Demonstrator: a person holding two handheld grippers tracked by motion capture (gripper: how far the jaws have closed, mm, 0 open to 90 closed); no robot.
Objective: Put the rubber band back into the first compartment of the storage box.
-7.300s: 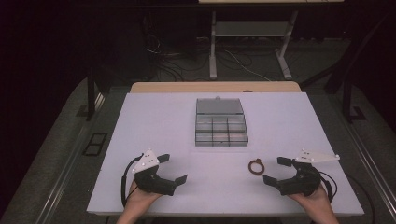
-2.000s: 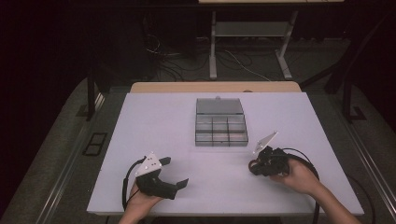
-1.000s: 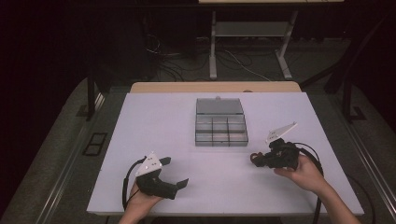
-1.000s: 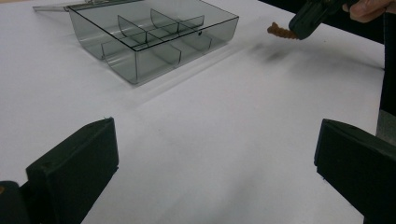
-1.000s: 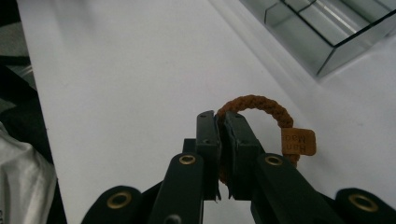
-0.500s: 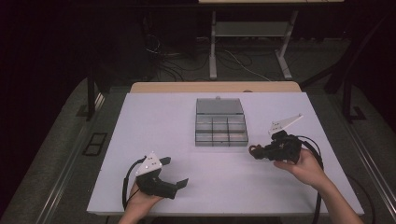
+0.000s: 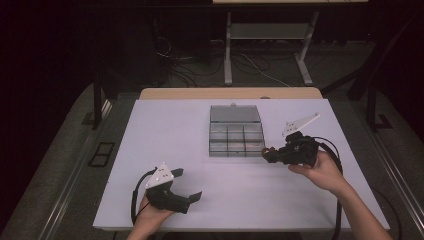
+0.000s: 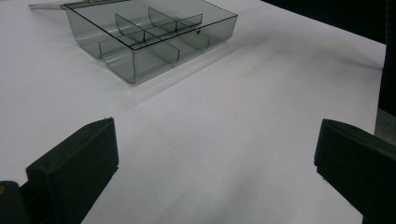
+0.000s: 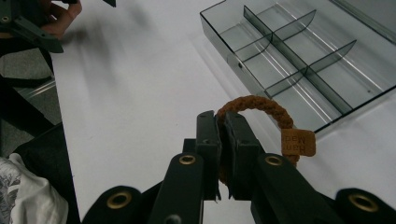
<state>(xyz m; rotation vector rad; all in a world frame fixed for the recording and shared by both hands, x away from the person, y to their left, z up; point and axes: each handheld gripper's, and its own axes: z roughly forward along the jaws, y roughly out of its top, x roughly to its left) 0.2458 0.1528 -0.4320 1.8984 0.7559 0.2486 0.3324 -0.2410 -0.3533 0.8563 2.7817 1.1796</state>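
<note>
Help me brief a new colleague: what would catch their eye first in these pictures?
Probably the brown braided ring with its small tag, pinched in the right gripper just beside the clear divided box at the table's middle. Next, the left gripper, jaws wide apart, low over the white table near the front edge.

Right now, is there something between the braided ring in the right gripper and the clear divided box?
Nothing visible blocks it. The right gripper holds the brown braided ring close to the near corner of the clear divided box, whose lid is open. Bare white table lies between them.
</note>
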